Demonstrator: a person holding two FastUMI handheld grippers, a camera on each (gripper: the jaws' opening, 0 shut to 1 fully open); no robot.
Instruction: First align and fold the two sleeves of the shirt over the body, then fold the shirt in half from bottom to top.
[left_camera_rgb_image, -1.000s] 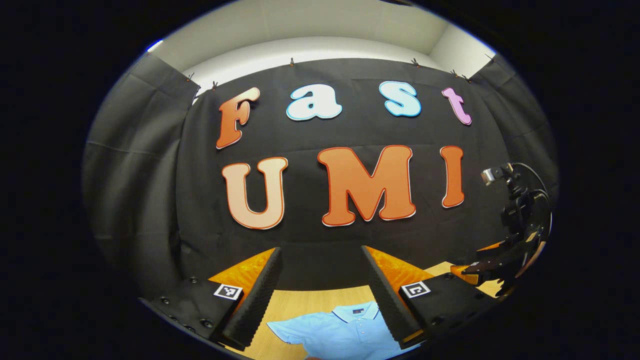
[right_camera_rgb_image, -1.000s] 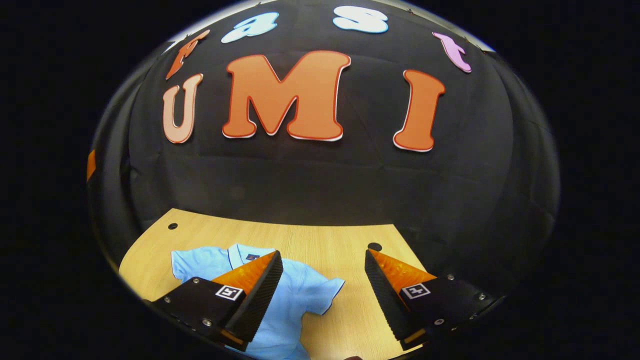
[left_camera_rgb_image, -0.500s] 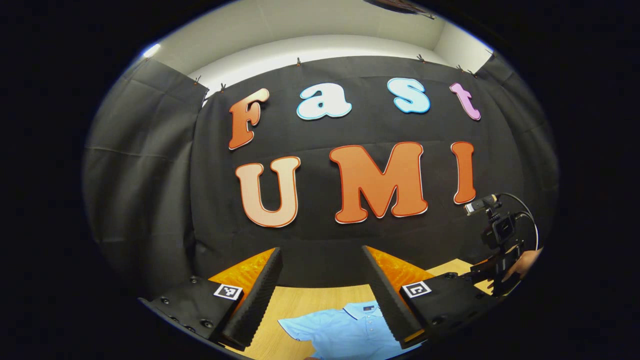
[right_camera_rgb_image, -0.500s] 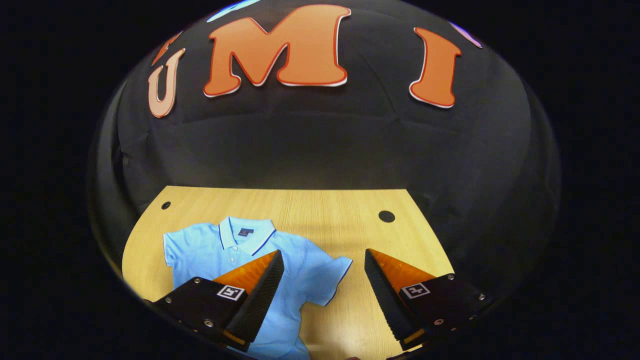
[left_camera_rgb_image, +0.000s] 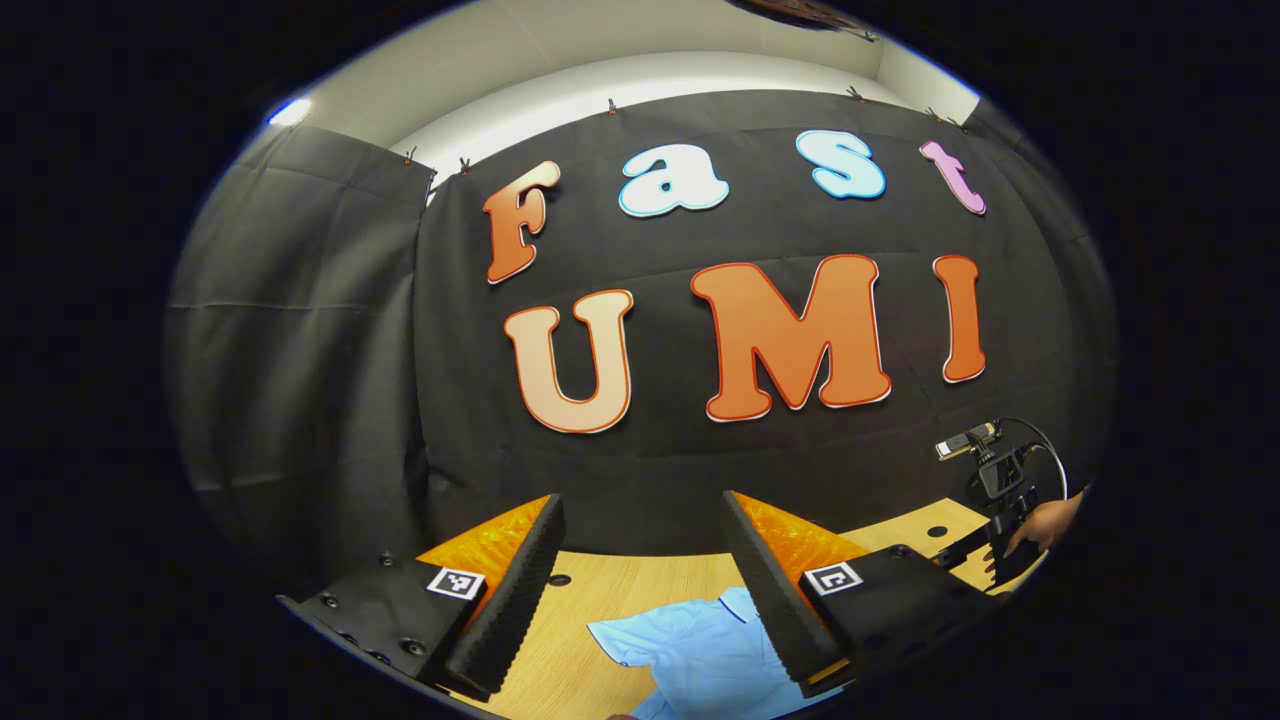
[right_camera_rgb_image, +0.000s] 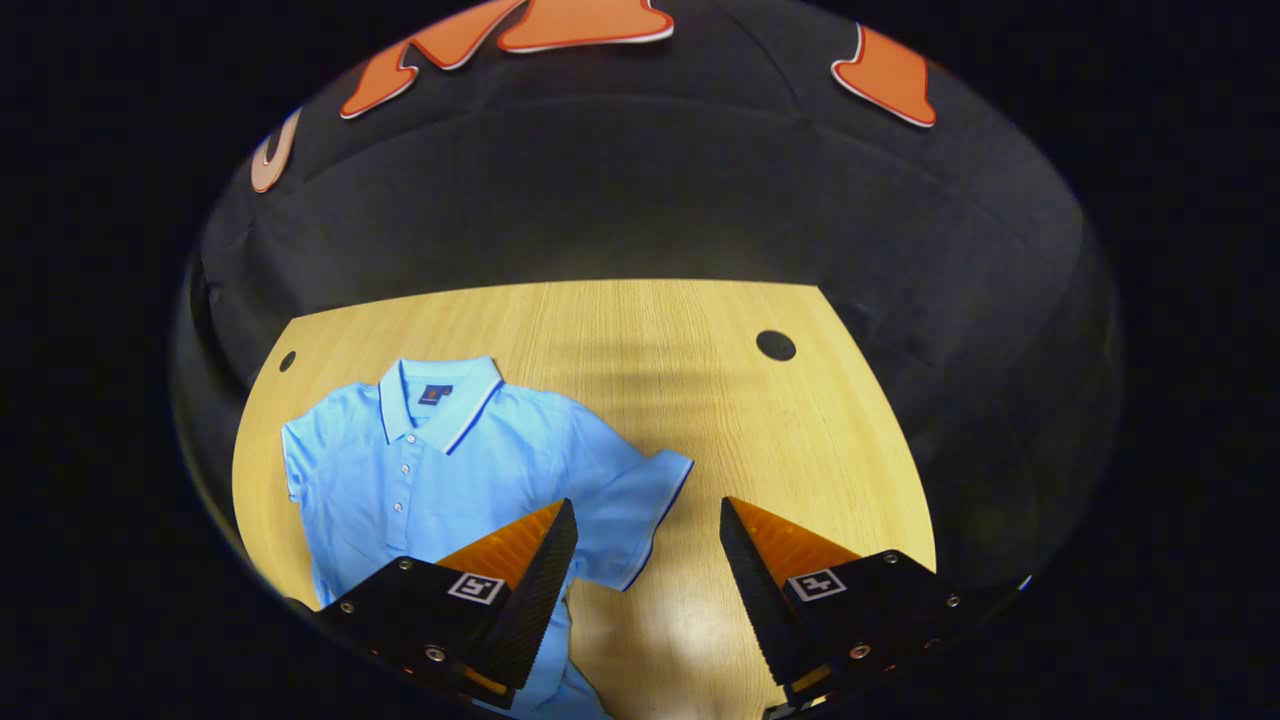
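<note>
A light blue polo shirt (right_camera_rgb_image: 440, 470) lies flat on the wooden table (right_camera_rgb_image: 700, 400), collar toward the wall, both short sleeves spread out. Its right sleeve (right_camera_rgb_image: 640, 495) reaches out toward the gap between my right fingers. My right gripper (right_camera_rgb_image: 645, 525) hovers open above the table, just beyond that sleeve's hem, holding nothing. In the left gripper view, the shirt (left_camera_rgb_image: 690, 650) shows low between my fingers, with one sleeve and part of the collar visible. My left gripper (left_camera_rgb_image: 640, 520) is open and empty, held high above the shirt. The right gripper (left_camera_rgb_image: 1000, 500), held by a hand, appears far right there.
The table has round cable holes at the back right (right_camera_rgb_image: 776, 345) and back left (right_camera_rgb_image: 287, 361). Black cloth walls close in behind and at the sides. Bare wood lies to the right of the shirt.
My right gripper has tipped downward and come closer to the table, bringing the whole shirt into view. My left gripper has swung left, so the shirt slid to the right between its fingers.
</note>
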